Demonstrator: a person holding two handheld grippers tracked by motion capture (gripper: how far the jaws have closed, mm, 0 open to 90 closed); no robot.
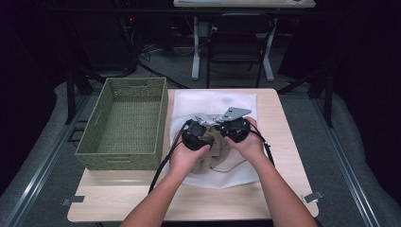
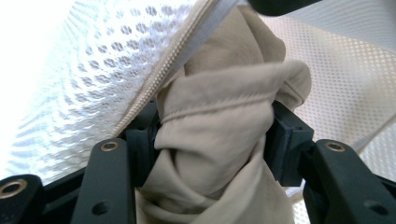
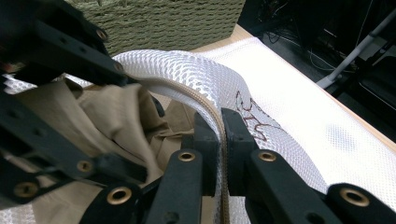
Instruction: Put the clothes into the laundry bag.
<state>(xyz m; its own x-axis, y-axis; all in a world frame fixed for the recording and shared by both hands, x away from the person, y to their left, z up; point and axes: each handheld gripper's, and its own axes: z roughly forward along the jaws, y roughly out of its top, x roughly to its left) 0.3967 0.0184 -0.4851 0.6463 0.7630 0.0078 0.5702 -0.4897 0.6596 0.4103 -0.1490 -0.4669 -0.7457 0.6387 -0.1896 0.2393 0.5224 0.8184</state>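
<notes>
We grip the beige cloth (image 2: pixel 219 135) in the left gripper (image 2: pixel 212 140) at the desk's six o'clock; right gripper (image 3: pixel 220 140) pinches the bag (image 3: pixel 289 116) rim. Lift that rim while feeding cloth deeper.

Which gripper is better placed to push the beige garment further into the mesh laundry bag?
Left: the left gripper grips the beige garment, while the right gripper pinches the mesh laundry bag rim open.
</notes>
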